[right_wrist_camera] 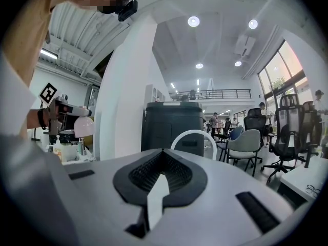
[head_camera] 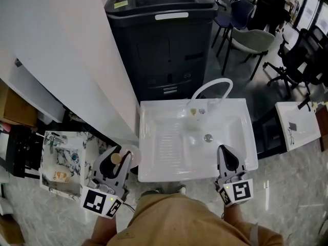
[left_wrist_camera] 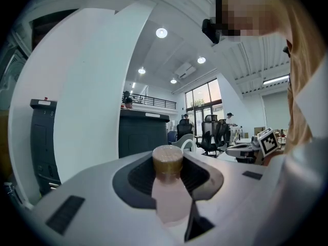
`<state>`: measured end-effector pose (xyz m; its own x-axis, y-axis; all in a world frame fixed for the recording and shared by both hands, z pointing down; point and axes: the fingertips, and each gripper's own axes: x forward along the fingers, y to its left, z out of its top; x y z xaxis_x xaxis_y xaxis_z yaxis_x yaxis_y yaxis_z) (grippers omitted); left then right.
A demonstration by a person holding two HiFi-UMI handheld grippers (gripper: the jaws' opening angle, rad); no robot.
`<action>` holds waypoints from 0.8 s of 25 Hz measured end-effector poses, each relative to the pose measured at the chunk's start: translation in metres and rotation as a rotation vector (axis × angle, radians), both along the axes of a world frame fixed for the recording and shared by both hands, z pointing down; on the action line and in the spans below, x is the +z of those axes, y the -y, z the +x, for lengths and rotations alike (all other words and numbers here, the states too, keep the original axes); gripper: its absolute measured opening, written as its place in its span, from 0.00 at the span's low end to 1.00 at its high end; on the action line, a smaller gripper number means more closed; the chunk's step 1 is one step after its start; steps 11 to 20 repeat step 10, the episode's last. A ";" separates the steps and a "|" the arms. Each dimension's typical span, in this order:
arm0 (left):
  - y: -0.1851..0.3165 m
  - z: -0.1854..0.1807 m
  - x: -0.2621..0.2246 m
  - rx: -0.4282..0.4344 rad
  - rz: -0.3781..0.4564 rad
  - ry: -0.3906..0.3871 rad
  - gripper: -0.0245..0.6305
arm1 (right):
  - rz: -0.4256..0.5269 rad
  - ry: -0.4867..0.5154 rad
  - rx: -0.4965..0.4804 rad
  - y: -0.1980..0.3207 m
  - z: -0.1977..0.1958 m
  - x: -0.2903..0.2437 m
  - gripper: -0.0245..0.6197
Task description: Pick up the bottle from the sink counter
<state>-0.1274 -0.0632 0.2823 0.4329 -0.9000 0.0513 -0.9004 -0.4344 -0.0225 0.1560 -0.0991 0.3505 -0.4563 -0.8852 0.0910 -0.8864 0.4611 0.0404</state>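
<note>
A pale pink bottle (head_camera: 127, 154) with a brown cap (left_wrist_camera: 167, 160) is held off the counter, left of the white sink (head_camera: 148, 137). My left gripper (head_camera: 119, 159) is shut on it, its pads pressing the neck just under the cap. In the left gripper view the bottle (left_wrist_camera: 169, 193) stands upright between the jaws. In the right gripper view the same bottle (right_wrist_camera: 83, 127) shows far left. My right gripper (head_camera: 225, 152) hovers over the sink's front right corner, its jaws closed together with nothing between them (right_wrist_camera: 163, 158).
A curved white faucet (head_camera: 211, 87) rises at the sink's back rim, with a drain (head_camera: 208, 137) in the basin. A tall dark bin (head_camera: 164, 40) stands behind. A marbled tray (head_camera: 61, 163) with small items lies at left. Office chairs (head_camera: 251, 40) stand at the back right.
</note>
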 end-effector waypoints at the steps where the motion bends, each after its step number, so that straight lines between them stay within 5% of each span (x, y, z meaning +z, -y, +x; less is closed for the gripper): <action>1: 0.000 0.000 0.000 0.001 0.001 -0.001 0.22 | 0.001 0.000 0.000 0.000 0.000 0.000 0.04; 20: -0.002 -0.001 -0.001 0.000 0.005 -0.006 0.22 | 0.004 -0.006 -0.003 -0.002 -0.003 -0.001 0.04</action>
